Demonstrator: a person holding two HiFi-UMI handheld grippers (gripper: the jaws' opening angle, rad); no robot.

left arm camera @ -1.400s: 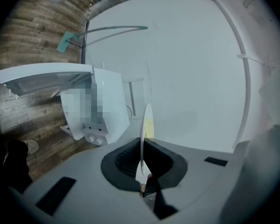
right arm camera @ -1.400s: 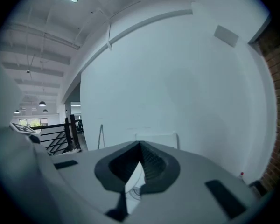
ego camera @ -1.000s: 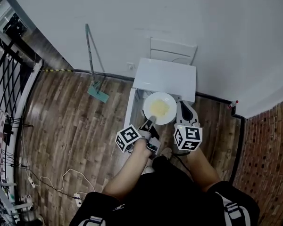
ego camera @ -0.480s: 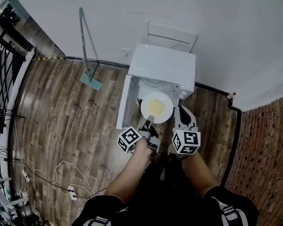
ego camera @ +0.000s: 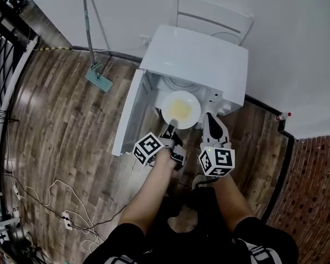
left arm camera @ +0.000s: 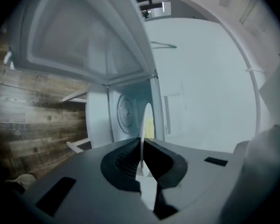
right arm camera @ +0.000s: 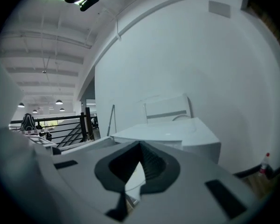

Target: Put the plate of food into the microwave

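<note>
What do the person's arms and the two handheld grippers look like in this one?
The left gripper and right gripper have pale grey bodies with dark, ribbed pads. Each carries a cube faced with black-and-white square markers. The forearms are bare of sleeves; the person wears black clothing.

Microwave cavity (ego camera: 173, 86) open, door (ego camera: 126, 117) swung left — wall (ego camera: 297, 43) behind
</note>
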